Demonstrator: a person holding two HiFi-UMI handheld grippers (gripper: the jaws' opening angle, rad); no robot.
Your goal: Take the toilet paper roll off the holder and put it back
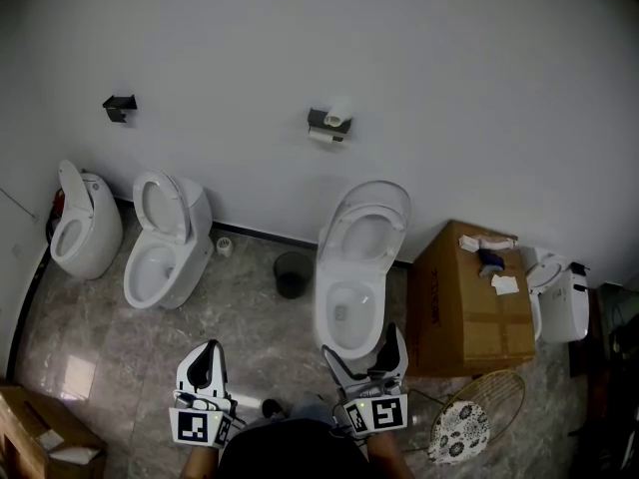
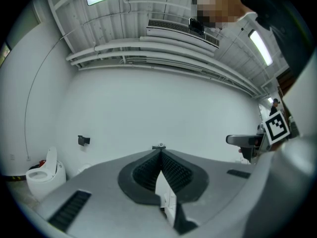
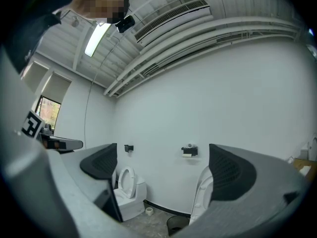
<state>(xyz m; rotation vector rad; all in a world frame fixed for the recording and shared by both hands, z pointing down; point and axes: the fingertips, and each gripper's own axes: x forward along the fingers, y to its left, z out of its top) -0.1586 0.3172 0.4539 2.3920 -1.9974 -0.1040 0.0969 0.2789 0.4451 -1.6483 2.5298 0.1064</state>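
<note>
right gripper (image 1: 364,355) waits low with jaws apart, left gripper (image 1: 205,359) closed on nothing; both are well short of the toilet paper roll (image 1: 321,136) hanging on its far-wall holder (image 1: 321,119), probably lining up an approach.

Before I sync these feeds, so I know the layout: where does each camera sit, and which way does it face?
Head view: on the person's head, looking steeply down at the toilets and roll holder; left tongs and right tongs show at the bottom.
Left gripper view: on the left tongs, along shut jaws toward the wall.
Right gripper view: on the right tongs, between parted jaws toward the wall.
Shared: all three show the roll holder.
</note>
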